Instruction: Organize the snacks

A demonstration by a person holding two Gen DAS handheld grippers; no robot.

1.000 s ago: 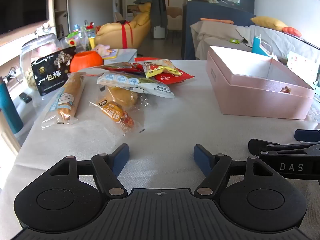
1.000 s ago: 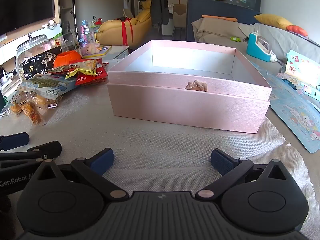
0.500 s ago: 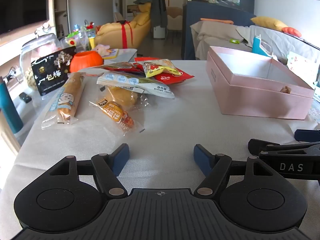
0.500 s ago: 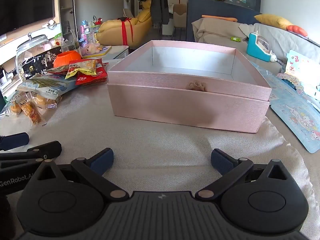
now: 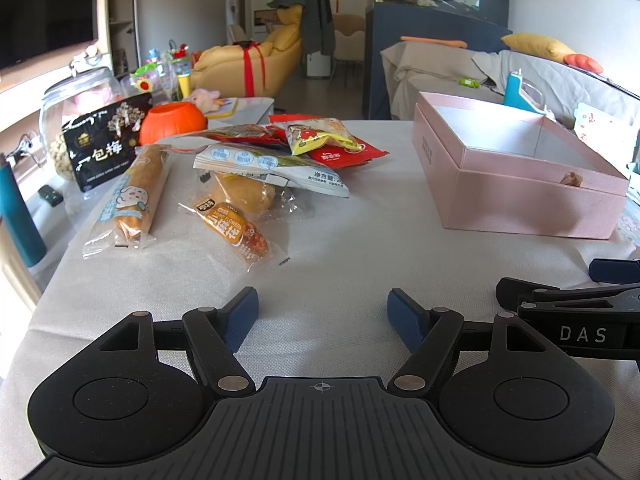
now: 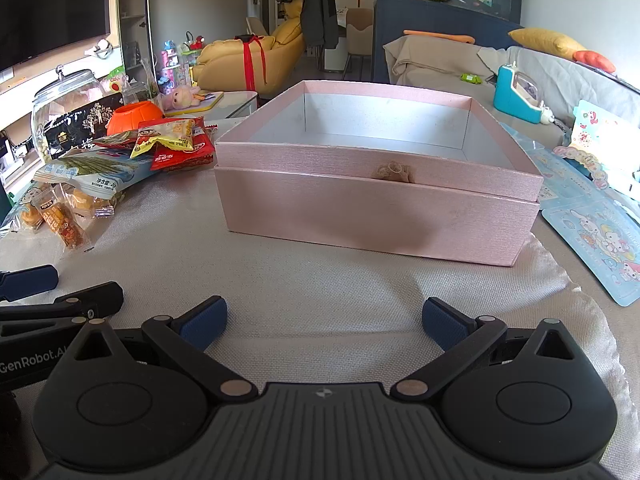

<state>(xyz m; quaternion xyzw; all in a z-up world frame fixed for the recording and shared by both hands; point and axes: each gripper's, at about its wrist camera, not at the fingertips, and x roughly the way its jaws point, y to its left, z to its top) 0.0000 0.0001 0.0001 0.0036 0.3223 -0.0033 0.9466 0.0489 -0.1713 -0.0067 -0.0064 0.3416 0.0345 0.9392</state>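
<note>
Left gripper hangs low over the counter w/ its blue-padded fingers spread wide, nothing btwn them. Right gripper likewise: fingers spread, empty, pointing at the open pink rectangular cardboard box, which sits on the cloth-covered counter straight ahead of it; inside looks bare as far as the view reaches.

Snack pile is left of the box, apart from it: long bread stick in clear wrapper, small orange-labelled sausage pack nearest the left gripper, yellow bun in clear bag partly under a white-and-blue flat pouch, then a red foil packet w/ a yellow-red crisp bag on top. Black plum-snack bag leans against a glass jar at far left, orange pumpkin-shaped bowl beside it.
</note>
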